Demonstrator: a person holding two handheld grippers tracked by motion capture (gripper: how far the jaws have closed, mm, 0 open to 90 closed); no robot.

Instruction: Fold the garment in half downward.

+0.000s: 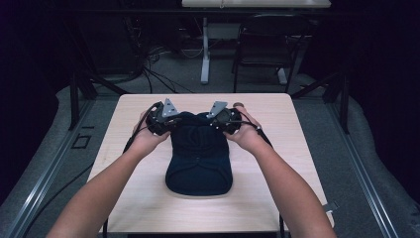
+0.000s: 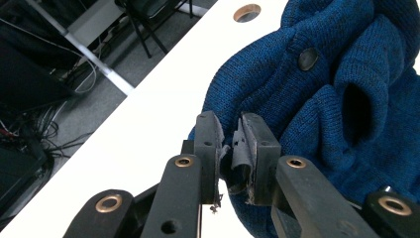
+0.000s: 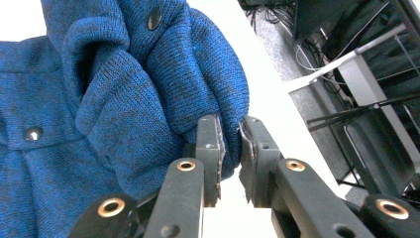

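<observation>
My left gripper [image 2: 229, 144] pinches the blue sweater [image 1: 199, 153] at its far-left edge, mid-table [image 1: 133, 163] — a thin bite. My right gripper [image 3: 231, 144] clamps the far-right edge, so uneven lifting could slip the knit free.

I count one blue knit garment [image 1: 199, 153] on one table [image 1: 277, 148]. Two grippers on it: left gripper [image 1: 159, 120], right gripper [image 1: 226, 119]. Two dark buttons visible on the knit [image 3: 154, 18] [image 3: 33, 133]. One round hole in the tabletop [image 2: 246, 11]. One chair [image 1: 267, 44] behind.
</observation>
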